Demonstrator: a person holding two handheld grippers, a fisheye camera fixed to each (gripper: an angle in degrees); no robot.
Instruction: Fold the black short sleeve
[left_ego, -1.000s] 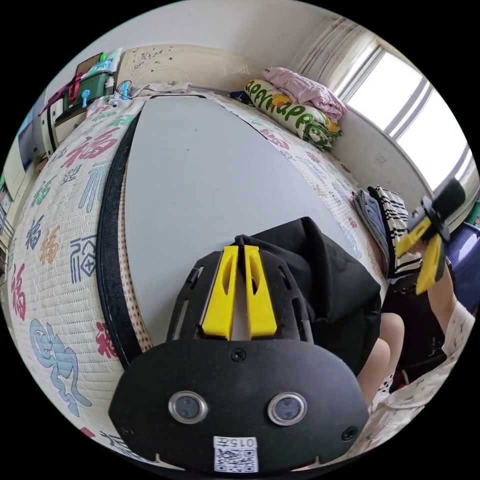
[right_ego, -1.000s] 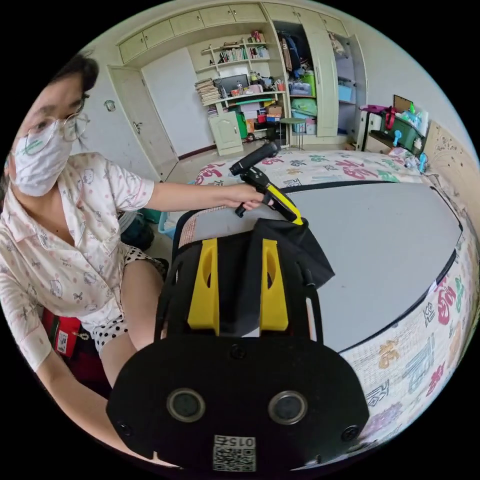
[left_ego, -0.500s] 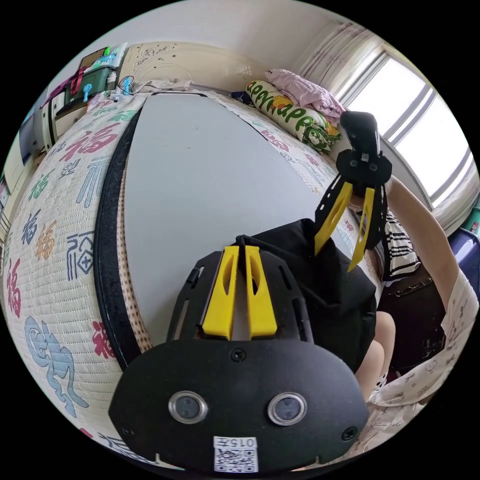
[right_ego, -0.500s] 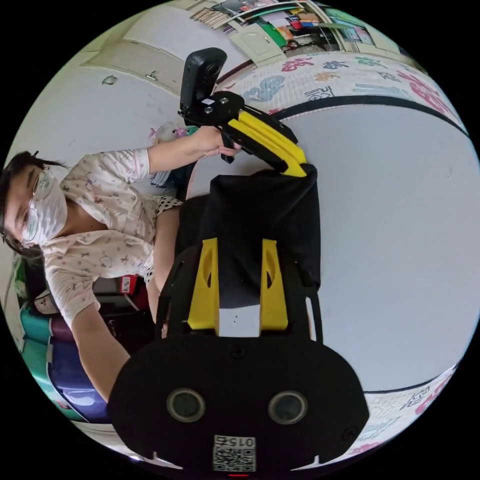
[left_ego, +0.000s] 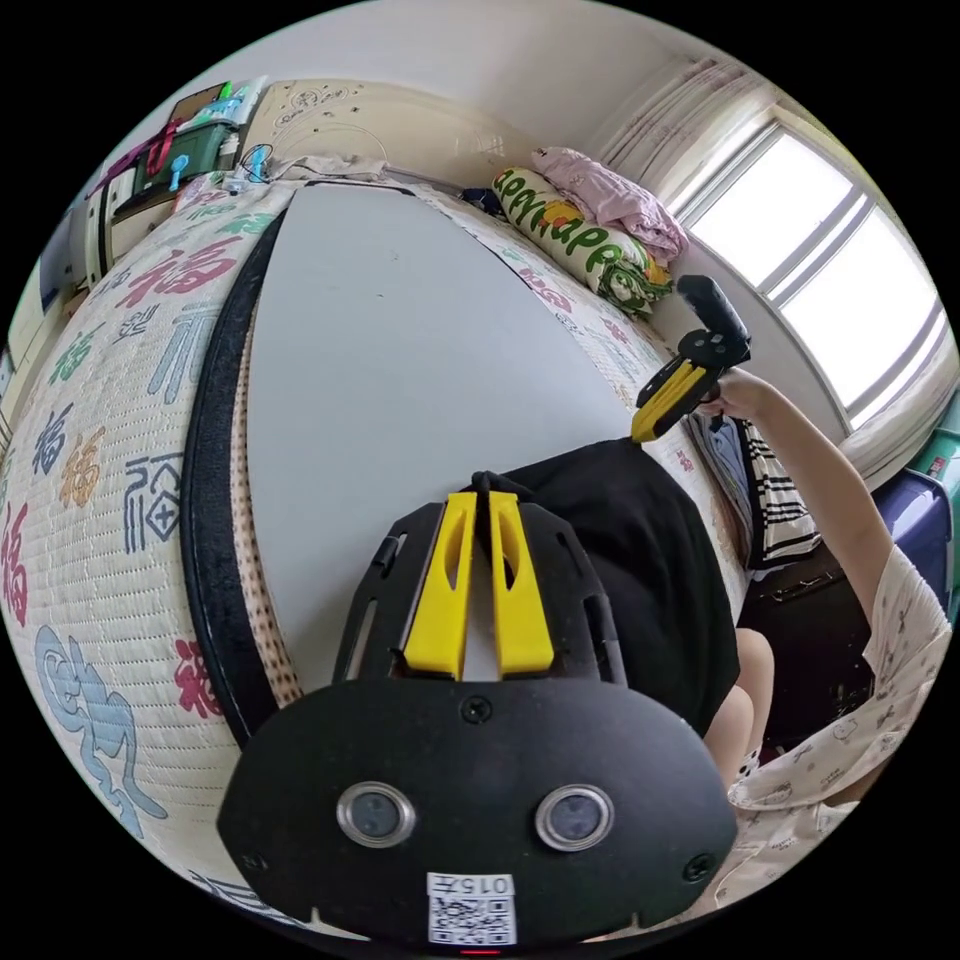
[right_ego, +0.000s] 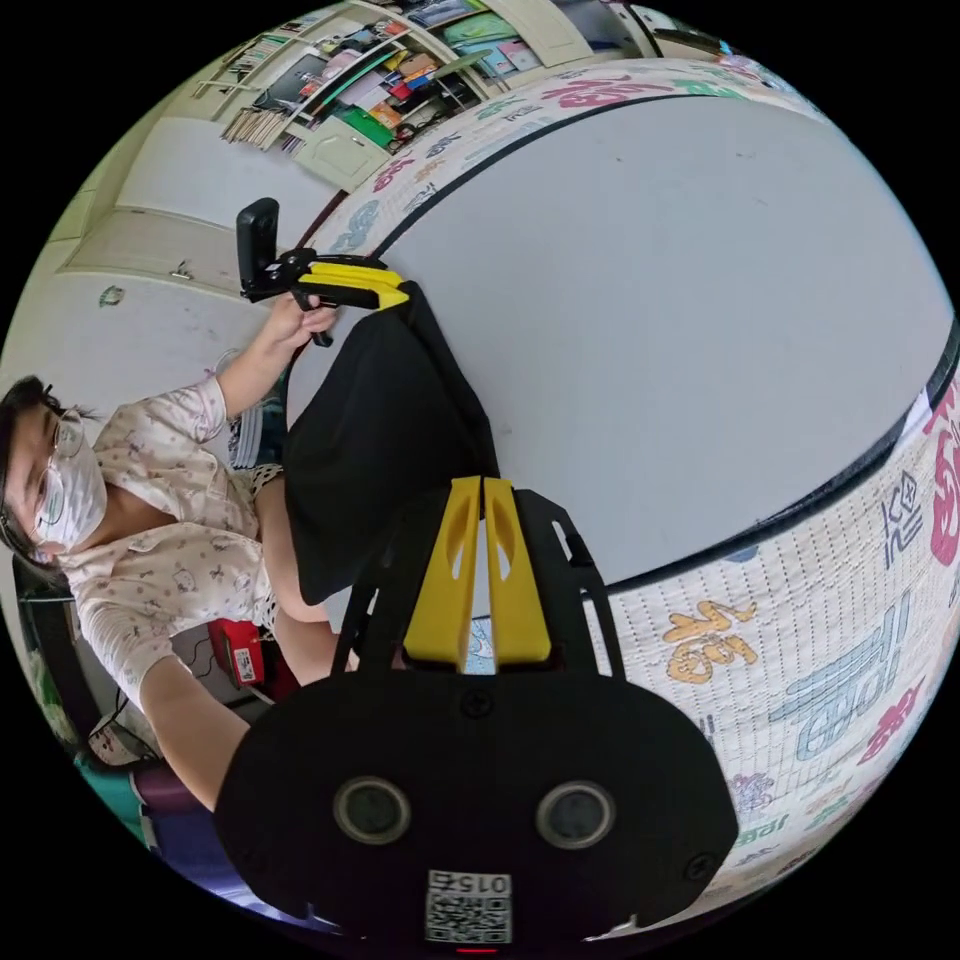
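Left gripper view: the left hand-held gripper (left_ego: 478, 500) pinches one corner of the black short sleeve (left_ego: 640, 560), which hangs over the grey board's (left_ego: 400, 340) edge, while the right hand-held gripper (left_ego: 645, 432) pinches another corner.

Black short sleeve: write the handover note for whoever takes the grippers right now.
Left gripper: shut on one corner of the black short sleeve.
Right gripper: shut on another corner of it.
The garment is stretched between the two grippers at the near edge of the grey board on the bed, part on the board, part hanging over the edge toward the person's lap.
Done: both corners gripped, top edge pulled taut.
Left: draw it onto the board, lay it flat, then fold.
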